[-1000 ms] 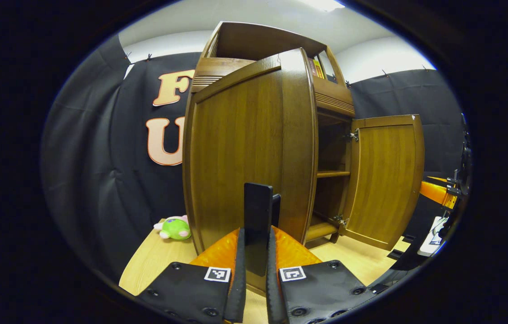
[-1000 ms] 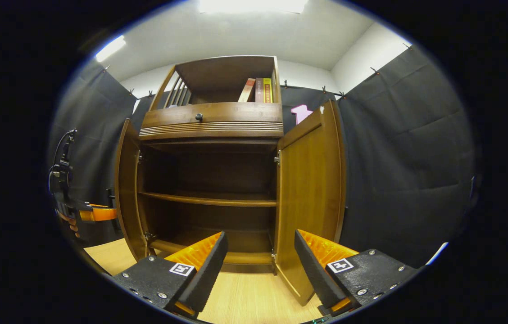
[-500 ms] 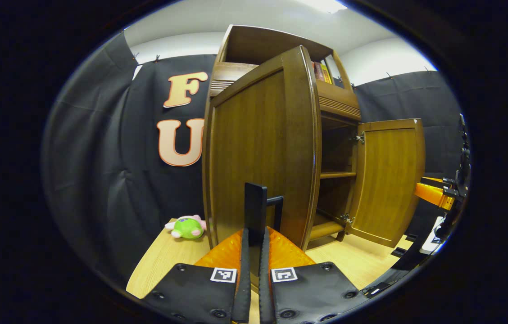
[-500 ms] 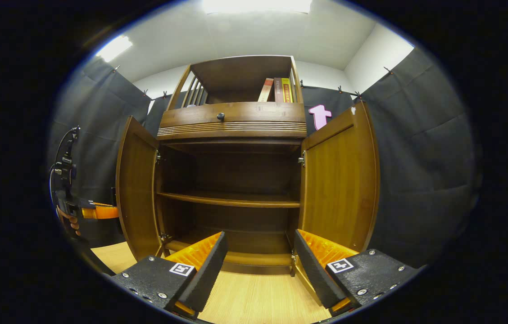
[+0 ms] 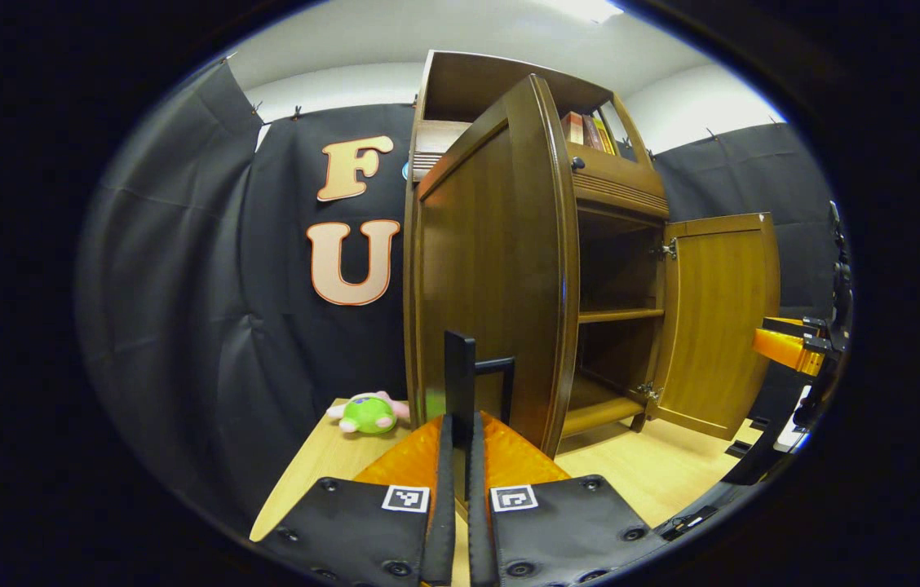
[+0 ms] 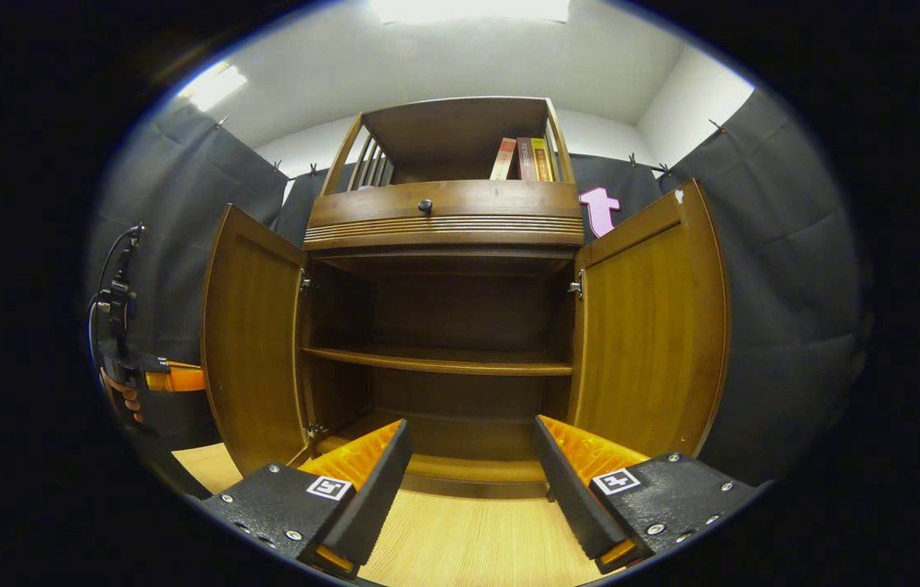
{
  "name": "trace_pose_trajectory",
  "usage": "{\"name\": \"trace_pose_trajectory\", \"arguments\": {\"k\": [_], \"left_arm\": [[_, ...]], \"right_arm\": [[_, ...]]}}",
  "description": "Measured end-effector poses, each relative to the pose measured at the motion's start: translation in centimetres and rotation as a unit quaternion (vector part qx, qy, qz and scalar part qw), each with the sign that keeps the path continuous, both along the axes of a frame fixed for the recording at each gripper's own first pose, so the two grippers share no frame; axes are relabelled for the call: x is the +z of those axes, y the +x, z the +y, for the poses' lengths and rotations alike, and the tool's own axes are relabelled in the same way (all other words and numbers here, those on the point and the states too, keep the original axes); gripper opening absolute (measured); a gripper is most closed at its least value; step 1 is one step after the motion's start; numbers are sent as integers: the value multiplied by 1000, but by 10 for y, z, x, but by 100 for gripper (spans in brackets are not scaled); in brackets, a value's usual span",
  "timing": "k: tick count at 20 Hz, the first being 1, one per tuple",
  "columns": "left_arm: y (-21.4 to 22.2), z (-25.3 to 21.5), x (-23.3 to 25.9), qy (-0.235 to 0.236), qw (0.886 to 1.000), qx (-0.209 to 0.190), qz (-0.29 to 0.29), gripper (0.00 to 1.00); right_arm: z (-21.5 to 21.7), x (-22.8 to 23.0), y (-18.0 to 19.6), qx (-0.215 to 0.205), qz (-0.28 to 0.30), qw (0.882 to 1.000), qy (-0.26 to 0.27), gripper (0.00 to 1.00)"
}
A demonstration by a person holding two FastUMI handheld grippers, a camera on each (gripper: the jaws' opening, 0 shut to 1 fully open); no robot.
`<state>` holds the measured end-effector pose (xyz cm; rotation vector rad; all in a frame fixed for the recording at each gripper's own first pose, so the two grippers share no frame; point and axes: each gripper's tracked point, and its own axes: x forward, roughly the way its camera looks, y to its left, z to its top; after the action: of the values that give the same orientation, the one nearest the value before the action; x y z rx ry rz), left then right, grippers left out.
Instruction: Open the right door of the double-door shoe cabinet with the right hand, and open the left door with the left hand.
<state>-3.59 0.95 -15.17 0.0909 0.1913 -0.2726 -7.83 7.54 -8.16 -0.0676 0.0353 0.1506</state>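
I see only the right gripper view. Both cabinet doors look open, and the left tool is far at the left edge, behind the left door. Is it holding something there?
Observer: Yes. In the left gripper view the left tool is shut on the black handle on the outer face of the left door.
Operator: Is anything lying on that outer side of the door, where I cannot see?
Observer: A green plush toy lies on the light wooden surface, close to the side of the cabinet.
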Motion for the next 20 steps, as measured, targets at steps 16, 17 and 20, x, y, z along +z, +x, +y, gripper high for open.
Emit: {"name": "trace_pose_trajectory", "arguments": {"k": [16, 17, 20], "left_arm": [[7, 57, 3, 4, 1000, 30, -7, 13], [7, 59, 3, 5, 999, 30, -7, 13], [11, 70, 4, 5, 999, 34, -11, 13]], "right_arm": [[20, -10, 9, 18, 8, 1000, 10, 92], [21, -10, 10, 20, 9, 1000, 11, 92], [25, -13, 13, 22, 11, 1000, 12, 92]]}}
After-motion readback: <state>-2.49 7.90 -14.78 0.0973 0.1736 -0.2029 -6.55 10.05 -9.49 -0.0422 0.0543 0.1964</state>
